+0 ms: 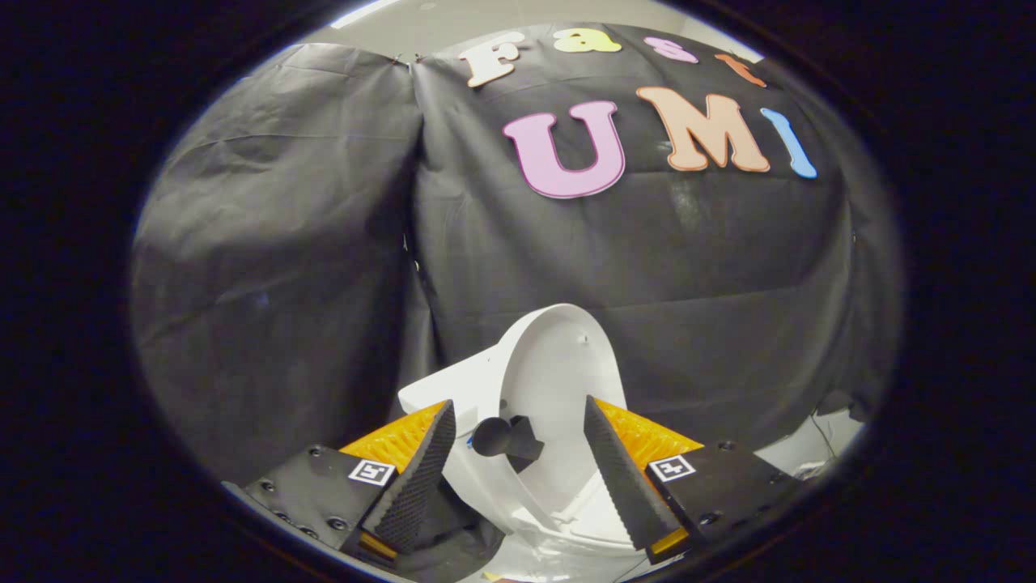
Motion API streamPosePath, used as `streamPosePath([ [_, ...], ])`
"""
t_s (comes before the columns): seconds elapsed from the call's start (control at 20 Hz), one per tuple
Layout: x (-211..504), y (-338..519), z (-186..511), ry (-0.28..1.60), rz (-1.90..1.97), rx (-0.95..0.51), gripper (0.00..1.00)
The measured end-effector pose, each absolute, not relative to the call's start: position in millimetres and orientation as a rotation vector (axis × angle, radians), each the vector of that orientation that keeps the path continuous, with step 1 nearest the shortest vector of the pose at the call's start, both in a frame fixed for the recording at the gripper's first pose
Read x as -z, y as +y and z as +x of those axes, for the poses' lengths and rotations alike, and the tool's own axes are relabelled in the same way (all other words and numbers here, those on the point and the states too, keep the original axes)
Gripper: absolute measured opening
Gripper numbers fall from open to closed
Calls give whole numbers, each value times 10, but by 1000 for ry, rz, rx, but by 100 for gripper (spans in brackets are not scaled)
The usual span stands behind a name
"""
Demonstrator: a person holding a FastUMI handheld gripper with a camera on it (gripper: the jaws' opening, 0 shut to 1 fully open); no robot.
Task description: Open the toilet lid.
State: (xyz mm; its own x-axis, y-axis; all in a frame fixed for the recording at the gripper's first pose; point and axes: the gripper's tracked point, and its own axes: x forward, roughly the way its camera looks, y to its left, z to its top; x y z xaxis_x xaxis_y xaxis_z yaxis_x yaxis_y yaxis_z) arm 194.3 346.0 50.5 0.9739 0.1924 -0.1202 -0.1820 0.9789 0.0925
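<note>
Lid (558,364) of a small white toilet stands raised, leaning back toward the black cloth wall (324,243), as the tongs (518,470) hang wide apart just short of it, holding nothing. Between and just ahead of the two fingers sits a black knob-like fitting (506,437), a round ball joined to a blocky piece, apparently fixed at the lid's lower edge; whether it is a handle or a hinge part cannot be told. Each finger (417,486) is a black wedge with a finely ridged, rubbery-looking pad, backed by ribbed orange plastic and a matt black plate carrying a square printed marker and dark screws. Beyond the fingers, the lid shows its smooth, glossy inner face, an oval dish with a thin rim and a tiny stud near the top. Below it, between the finger bases, lies the pale seat and bowl (566,518), equally slick and rounded. Judging by how upright the lid sits, the opening looks largely done; what remains, if anything, is to see it rest securely against the cloth-draped back. Done well, that would mean keeping the pads off the slippery plastic face and working only at the dark fitting or the rim, pushing gently along the hinge's arc and not sideways, then drawing the tongs straight back so neither finger catches the edge and tips the lid forward again. Creased cloth drapes loosely behind it all.
</note>
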Motion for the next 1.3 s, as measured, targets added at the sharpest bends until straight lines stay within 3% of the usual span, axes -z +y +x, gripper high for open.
streamPosePath([
  [0.55, -665, 2663, 1587, 52, -9, -192, 98],
  [0.9, -689, 1767, 1448, -53, 18, -70, 99],
  [1.3, 121, 890, 1367, 43, 125, 76, 98],
])
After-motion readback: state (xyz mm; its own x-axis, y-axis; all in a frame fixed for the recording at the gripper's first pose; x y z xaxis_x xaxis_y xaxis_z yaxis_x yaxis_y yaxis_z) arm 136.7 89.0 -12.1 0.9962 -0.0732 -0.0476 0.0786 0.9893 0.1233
